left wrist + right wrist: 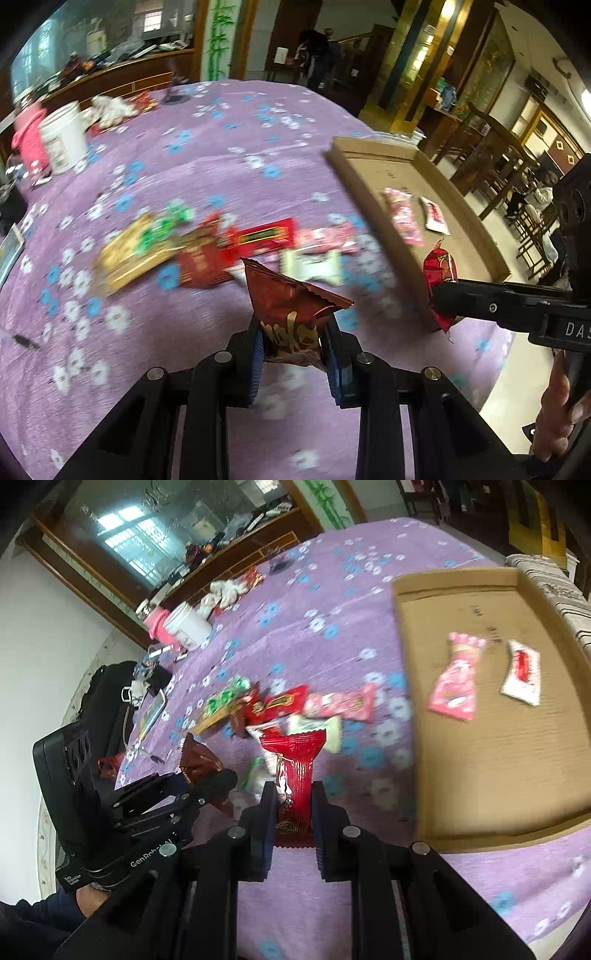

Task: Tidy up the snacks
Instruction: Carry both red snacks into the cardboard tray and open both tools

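Both grippers are up off the purple flowered tablecloth [207, 155], each with a snack pinched between its fingers. The left gripper [295, 354] is clamped on a brown foil packet [291, 310] with gold lettering; the packet stands up out of the blue-padded fingers, its crimped top edge flaring above them. Just to that gripper's right, the right gripper [443, 299] comes in sideways, and in its own camera the right gripper [294, 812] is squeezed on a red wrapped bar [295, 771] that sticks straight forward from between the black fingers, its zigzag end farthest out. Ahead of both grippers, lying on the cloth, is a loose cluster of snacks [229, 247]: a gold packet [129, 254] out to the left, a green-and-white wrapper [162, 225] beside it, several red ones in the middle and a white one [314, 266] nearest the left gripper's tip, though motion blur smears their details. Ahead and to the right of the right gripper sits a shallow cardboard tray [458, 587], with a pink packet [456, 679] and a white-and-red sachet [522, 674] lying flat inside it, side by side and apart. Far ahead and left of the left gripper, near the table's back edge, stand a white tub [62, 140] and a pink container [27, 142], touching or nearly so.
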`<state>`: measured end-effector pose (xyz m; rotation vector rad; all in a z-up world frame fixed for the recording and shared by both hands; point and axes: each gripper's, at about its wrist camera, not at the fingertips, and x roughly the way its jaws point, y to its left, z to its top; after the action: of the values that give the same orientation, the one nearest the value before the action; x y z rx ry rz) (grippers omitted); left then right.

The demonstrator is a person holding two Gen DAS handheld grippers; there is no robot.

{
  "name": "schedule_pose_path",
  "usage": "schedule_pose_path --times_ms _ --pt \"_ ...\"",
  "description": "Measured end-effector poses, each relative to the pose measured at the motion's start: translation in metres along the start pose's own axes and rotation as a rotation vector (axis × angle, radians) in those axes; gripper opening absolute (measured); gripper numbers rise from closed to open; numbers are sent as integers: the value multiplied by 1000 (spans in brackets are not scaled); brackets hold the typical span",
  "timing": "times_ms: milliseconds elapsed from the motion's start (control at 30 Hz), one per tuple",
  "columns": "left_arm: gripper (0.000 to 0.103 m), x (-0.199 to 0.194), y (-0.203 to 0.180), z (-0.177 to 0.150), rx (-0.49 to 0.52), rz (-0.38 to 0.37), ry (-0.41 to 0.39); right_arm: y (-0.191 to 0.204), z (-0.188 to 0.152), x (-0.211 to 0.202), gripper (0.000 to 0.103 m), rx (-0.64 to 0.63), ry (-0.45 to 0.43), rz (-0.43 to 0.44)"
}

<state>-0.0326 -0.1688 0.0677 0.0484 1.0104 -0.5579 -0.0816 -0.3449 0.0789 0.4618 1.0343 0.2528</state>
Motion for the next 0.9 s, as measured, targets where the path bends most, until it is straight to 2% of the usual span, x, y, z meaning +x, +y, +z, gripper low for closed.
schedule_pose_path --times_ms 300,500,700,900 --pt "29 12 -84 22 120 -32 7 -75 0 -58 17 95 -87 -1" --pt "29 22 -125 40 155 -74 24 -113 -2 -82 17 155 -129 -9" --pt "29 37 -153 58 164 -116 55 -145 -1 -96 17 213 -154 -37" --pt "29 60 -166 69 157 -129 77 -162 7 -91 17 247 -123 -62"
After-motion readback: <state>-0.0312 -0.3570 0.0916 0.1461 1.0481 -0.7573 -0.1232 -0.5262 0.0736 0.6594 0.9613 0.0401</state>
